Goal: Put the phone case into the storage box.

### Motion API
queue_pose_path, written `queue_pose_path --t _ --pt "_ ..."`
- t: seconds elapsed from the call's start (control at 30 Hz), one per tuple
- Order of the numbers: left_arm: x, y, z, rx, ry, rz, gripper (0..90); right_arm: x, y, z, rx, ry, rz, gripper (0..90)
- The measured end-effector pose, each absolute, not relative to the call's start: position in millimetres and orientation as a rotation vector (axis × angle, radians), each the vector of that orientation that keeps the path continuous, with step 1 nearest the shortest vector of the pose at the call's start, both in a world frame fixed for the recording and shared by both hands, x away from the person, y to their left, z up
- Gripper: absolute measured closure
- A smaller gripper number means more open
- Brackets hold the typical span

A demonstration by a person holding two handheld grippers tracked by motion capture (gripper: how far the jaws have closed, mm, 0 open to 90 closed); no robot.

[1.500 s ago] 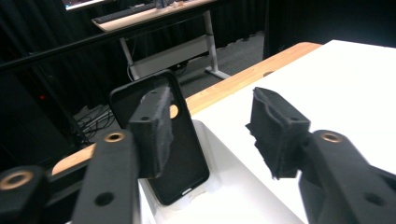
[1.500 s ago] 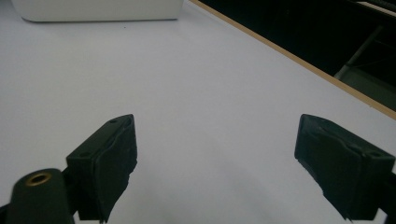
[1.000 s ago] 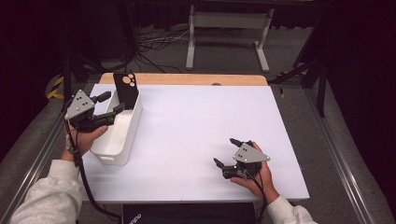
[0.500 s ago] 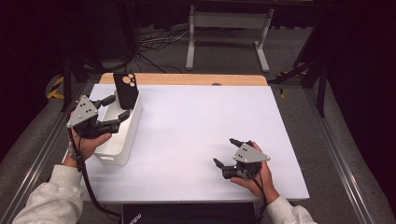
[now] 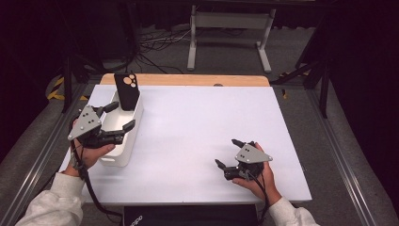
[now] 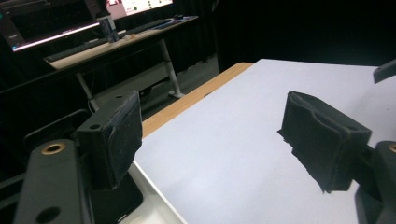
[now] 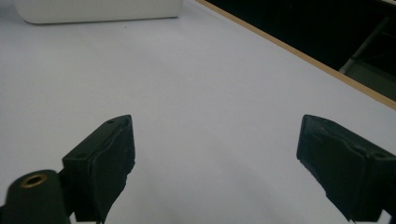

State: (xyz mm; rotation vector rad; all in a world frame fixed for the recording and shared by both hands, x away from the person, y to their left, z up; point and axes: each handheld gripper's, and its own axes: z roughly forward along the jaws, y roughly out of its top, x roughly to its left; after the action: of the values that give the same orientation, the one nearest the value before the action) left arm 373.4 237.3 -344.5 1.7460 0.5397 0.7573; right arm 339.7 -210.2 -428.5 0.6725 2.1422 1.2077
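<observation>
A black phone [image 5: 128, 90] stands upright, leaning at the far end of a white bin [image 5: 123, 149] on the left of the white table [image 5: 197, 122]. My left gripper [image 5: 123, 115] hovers over the middle of the bin, a little short of the phone. Its jaws have just been opening and nothing is between them. In the left gripper view [image 6: 219, 135] the pads [image 6: 116, 135] stand wide apart with bare table beyond. My right gripper [image 5: 226, 151] rests near the table's front right, open and empty, as the right gripper view [image 7: 215, 154] shows.
A wooden strip [image 5: 188, 79] runs along the table's far edge. Beyond it are a metal stand [image 5: 226, 28] and cables on the floor. Rails run along both sides of the table. The white bin [image 7: 98, 11] lies far off in the right gripper view.
My left gripper has drawn back from the phone toward the person, along the bin, and its jaws have spread wider. The phone stays standing in the bin. The right gripper has kept still.
</observation>
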Motion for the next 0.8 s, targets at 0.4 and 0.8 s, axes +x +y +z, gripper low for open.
queue_pose_path --t 0.4,0.8 --pt "354.8 227.2 -351.0 1.712 0.526 0.775 10.5 340.5 -212.1 -426.1 0.683 2.108 1.206 12.3" --pt "345.9 218.3 -359.8 1.721 0.503 0.701 5.0 338.8 -212.1 -424.1 0.667 2.095 1.201 11.8"
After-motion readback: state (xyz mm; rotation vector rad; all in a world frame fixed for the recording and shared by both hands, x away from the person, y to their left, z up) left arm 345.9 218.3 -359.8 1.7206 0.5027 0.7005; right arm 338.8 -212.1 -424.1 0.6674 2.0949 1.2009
